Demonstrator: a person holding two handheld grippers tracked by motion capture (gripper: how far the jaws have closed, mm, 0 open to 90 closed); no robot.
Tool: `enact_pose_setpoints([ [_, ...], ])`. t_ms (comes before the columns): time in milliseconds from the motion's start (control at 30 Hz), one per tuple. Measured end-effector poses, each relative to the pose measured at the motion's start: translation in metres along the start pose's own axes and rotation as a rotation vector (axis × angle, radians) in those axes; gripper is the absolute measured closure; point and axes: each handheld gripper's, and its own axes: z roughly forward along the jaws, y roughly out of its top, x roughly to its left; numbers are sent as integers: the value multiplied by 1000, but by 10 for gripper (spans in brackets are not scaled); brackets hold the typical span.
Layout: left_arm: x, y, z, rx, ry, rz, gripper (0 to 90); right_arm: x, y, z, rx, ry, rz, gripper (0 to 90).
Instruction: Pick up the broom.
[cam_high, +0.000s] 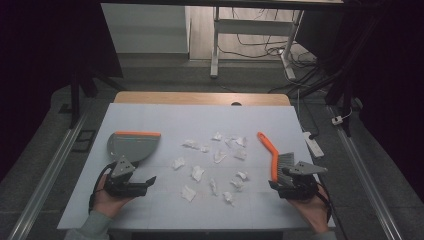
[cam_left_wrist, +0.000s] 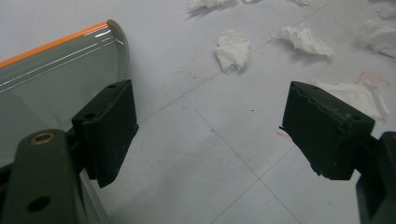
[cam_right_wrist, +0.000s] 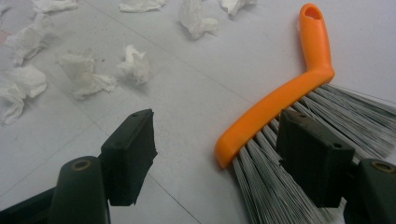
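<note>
**Sweep-up about to start: both grips at risk**

While both pairs of jaws stood spread and pinched nothing, the left gripper (cam_high: 150, 181) hung just beside the dustpan (cam_high: 131, 144), whose grey body lay outside its left jaw. The right gripper (cam_high: 274, 184) had the brush (cam_high: 274, 156) partly between its jaws: orange handle end in the gap, bristles under the right jaw. Closing there could have pinched bristles, not handle, so the brush might twist or slip. Paper scraps (cam_high: 197, 172) lay ahead of both grippers; a careless reach could have scattered them. The dustpan might have slid on the white table (cam_high: 150, 210) if nudged.
</note>
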Motion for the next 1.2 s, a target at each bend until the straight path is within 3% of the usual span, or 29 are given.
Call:
enact_pose_setpoints([
  [433,5,-2,-6,-3,14,-14,184,2,2,0,15,2,-4,285],
  [567,7,-3,-9,-10,14,-23,186,4,8,-5,25,-27,-2,284],
  [667,6,-3,-6,1,10,-16,185,0,15,-7,45,-44,44,285],
  [800,5,-3,-6,5,2,-7,185,-4,21,-7,53,-42,55,287],
  [1200,4,-3,-7,0,7,-9,185,-15,58,-2,153,-60,90,289],
])
